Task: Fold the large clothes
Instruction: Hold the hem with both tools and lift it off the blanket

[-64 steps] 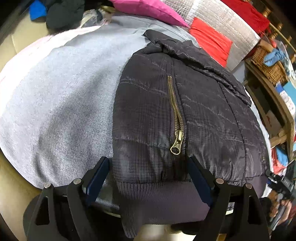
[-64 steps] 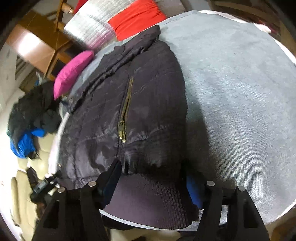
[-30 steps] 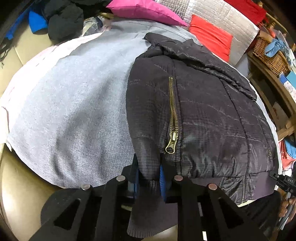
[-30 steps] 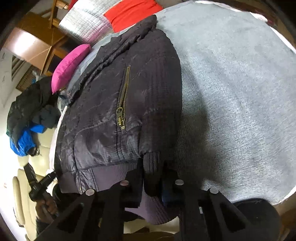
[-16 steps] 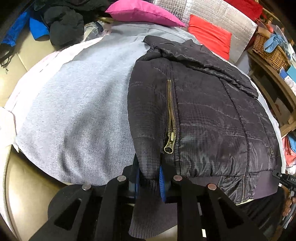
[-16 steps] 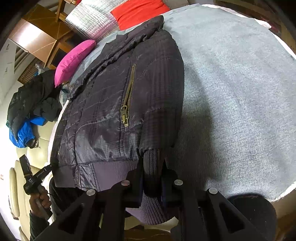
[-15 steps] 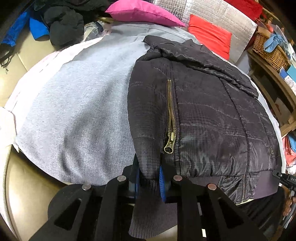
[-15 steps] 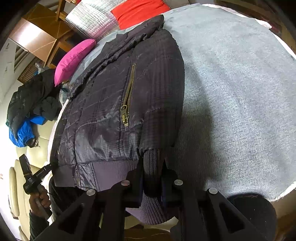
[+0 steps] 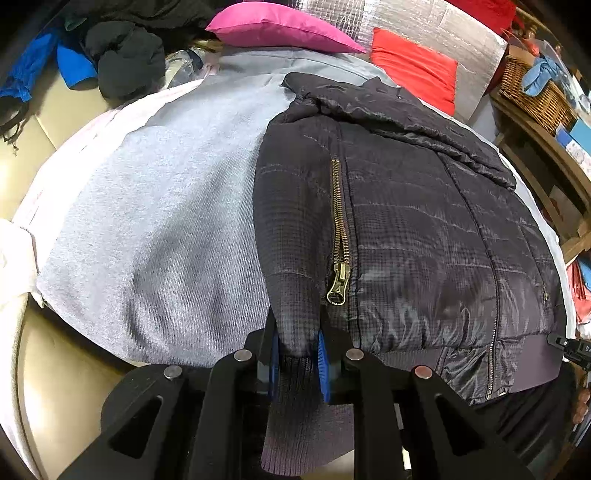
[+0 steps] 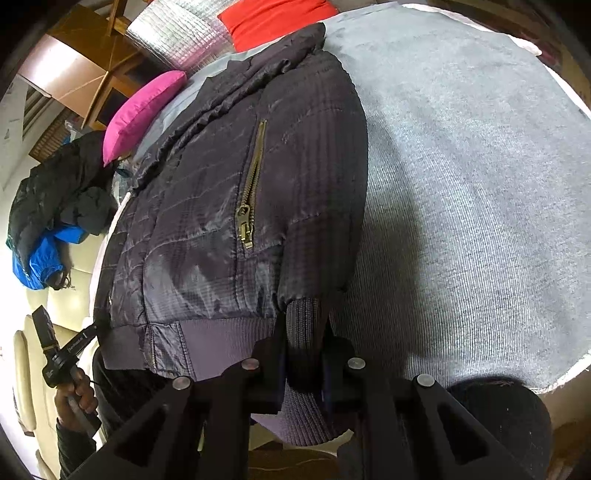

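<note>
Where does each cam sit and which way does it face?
Left wrist: on the left gripper, looking forward over the dark jacket toward the pink pillow; only its black fingers show.
Right wrist: on the right gripper, facing along the jacket's other side; the person's left hand shows.
Shared: jacket, grey blanket, pink pillow, red cushion.

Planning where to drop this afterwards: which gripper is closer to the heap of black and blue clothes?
Left. The left gripper, shut on the jacket, has the heap ahead to its left; the right gripper holds the jacket's other end, farther off.
</note>
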Action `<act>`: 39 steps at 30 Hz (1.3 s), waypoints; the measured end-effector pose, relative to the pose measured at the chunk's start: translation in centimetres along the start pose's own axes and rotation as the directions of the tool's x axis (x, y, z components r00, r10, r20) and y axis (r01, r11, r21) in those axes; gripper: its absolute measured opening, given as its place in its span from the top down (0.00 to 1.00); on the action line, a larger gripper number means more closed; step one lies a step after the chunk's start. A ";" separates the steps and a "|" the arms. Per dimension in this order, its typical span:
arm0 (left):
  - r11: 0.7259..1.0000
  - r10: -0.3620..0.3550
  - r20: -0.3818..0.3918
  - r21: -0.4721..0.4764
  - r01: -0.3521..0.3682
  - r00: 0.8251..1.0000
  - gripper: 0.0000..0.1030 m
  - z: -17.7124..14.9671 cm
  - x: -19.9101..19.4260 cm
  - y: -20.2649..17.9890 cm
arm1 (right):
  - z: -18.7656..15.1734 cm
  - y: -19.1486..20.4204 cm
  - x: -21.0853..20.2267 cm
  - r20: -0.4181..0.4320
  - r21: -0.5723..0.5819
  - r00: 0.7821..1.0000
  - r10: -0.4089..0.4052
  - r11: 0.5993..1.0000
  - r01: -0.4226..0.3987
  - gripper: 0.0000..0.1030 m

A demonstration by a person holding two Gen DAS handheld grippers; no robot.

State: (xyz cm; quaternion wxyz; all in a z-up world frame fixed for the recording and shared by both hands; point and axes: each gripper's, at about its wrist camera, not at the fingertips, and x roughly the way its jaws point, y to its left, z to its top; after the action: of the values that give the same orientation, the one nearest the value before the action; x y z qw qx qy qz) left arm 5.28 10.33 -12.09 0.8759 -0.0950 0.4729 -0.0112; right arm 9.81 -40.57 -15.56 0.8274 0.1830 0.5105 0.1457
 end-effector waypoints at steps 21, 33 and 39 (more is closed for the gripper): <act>0.996 -0.083 0.036 -0.028 0.084 0.996 0.83 0.7 -1.8 0.5 | 0.8 -0.9 -1.6 0.013 0.024 0.993 0.118 0.993 -0.118 0.85; 0.992 -0.119 0.043 -0.040 0.120 0.992 0.83 1.1 -3.4 1.3 | 0.9 -1.1 -2.5 0.001 0.013 0.983 0.184 0.983 -0.184 0.85; 0.983 -0.166 0.046 -0.072 0.169 0.985 0.83 1.9 -3.8 2.2 | 1.9 -1.5 -2.8 -0.009 0.013 0.975 0.220 0.975 -0.220 0.85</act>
State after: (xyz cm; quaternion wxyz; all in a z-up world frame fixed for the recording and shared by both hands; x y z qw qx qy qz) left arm 4.61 13.19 -8.34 0.8768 -0.1679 0.4458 -0.0652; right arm 10.38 -43.40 -13.18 0.8025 0.2427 0.4921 0.2344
